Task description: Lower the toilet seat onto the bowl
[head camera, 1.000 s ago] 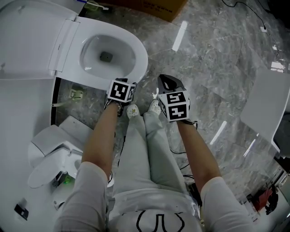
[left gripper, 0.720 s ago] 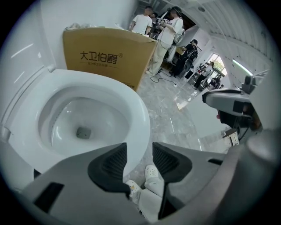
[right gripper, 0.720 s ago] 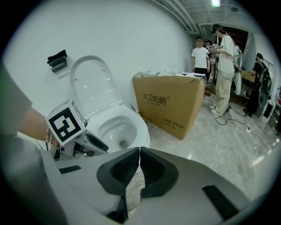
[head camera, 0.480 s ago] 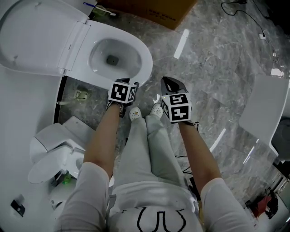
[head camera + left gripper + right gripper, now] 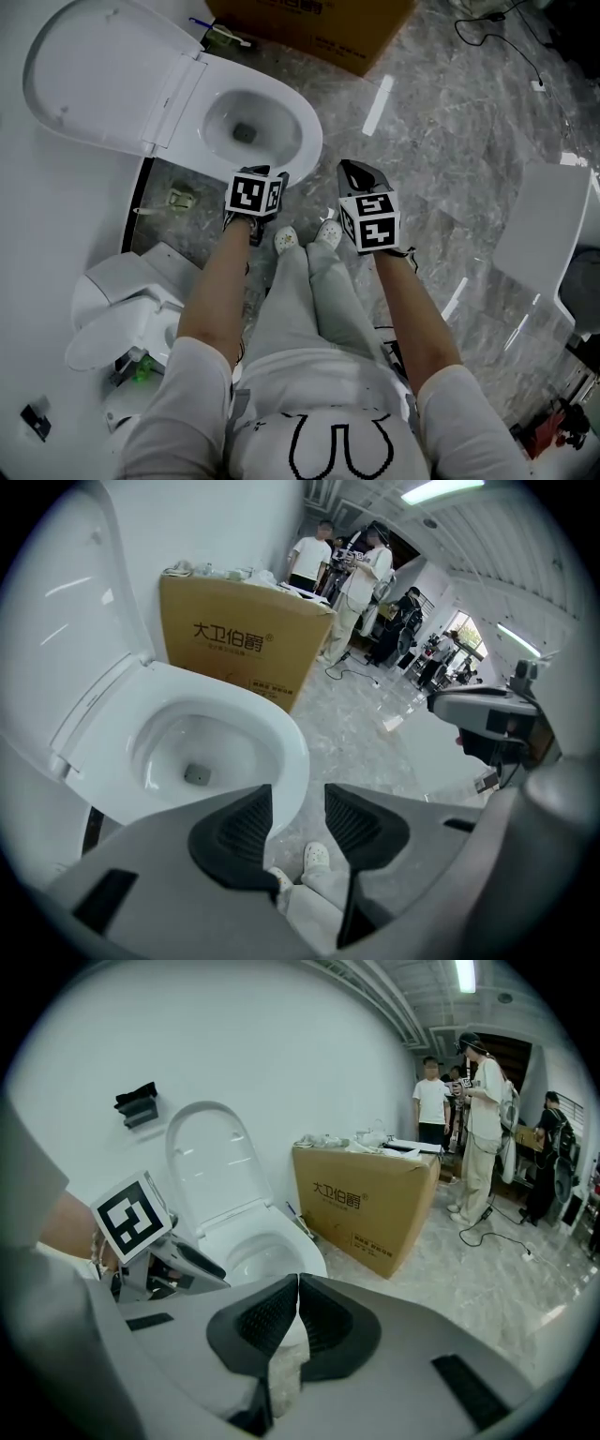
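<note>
The white oval plastic toilet seat (image 5: 103, 80) stands raised behind the white ceramic bowl (image 5: 309, 141). The left tongs (image 5: 298, 803) gape empty. The right tongs (image 5: 297, 1283) are pressed together, empty.

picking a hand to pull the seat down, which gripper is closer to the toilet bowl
Left. The left gripper hangs just off the toilet bowl front rim, jaws apart and empty; the right gripper is farther out over the floor, jaws together.

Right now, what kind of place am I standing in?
Likely a test hall or showroom, not a home bathroom: a toilet stands on bare stone floor, another toilet beside it, a cardboard box and people behind.
</note>
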`<action>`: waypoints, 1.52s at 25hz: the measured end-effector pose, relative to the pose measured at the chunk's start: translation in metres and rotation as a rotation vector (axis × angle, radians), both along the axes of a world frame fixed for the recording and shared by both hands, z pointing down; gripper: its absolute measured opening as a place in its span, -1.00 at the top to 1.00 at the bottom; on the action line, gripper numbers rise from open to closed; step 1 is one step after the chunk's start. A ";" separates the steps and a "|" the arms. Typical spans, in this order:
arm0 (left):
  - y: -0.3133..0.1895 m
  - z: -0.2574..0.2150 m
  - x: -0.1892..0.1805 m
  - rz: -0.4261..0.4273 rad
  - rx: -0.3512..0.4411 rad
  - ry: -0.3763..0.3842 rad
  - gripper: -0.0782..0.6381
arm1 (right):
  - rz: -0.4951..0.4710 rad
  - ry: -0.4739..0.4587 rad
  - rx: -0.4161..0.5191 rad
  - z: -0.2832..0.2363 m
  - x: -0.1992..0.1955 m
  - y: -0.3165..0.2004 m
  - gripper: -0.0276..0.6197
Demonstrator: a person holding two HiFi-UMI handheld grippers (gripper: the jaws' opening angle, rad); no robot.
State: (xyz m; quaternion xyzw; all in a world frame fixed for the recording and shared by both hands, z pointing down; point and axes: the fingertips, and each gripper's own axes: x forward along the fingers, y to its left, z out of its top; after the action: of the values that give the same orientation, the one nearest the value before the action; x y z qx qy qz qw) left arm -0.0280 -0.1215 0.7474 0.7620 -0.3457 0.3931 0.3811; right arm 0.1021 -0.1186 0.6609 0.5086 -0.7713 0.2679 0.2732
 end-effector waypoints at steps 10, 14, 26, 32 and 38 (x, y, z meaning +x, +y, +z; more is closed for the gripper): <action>-0.003 -0.053 -0.009 -0.028 0.032 0.014 0.28 | 0.002 0.000 0.029 -0.047 -0.007 0.001 0.82; -0.003 -0.073 -0.013 -0.039 0.049 0.018 0.29 | -0.001 0.002 0.042 -0.066 -0.010 0.001 0.82; -0.002 -0.128 -0.026 -0.078 0.105 0.041 0.29 | -0.033 0.009 0.099 -0.127 -0.019 -0.001 0.82; -0.013 -0.165 -0.031 -0.097 0.171 0.062 0.29 | -0.065 0.007 0.143 -0.158 -0.026 -0.002 0.82; -0.024 -0.197 -0.044 -0.101 0.237 0.054 0.30 | -0.093 -0.011 0.191 -0.186 -0.030 -0.007 0.82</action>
State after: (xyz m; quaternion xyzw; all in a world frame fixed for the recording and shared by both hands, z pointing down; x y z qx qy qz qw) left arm -0.0722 -0.1458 0.5501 0.7938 -0.4171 0.3092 0.3168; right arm 0.0720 -0.1255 0.4747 0.4945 -0.8176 0.1832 0.2313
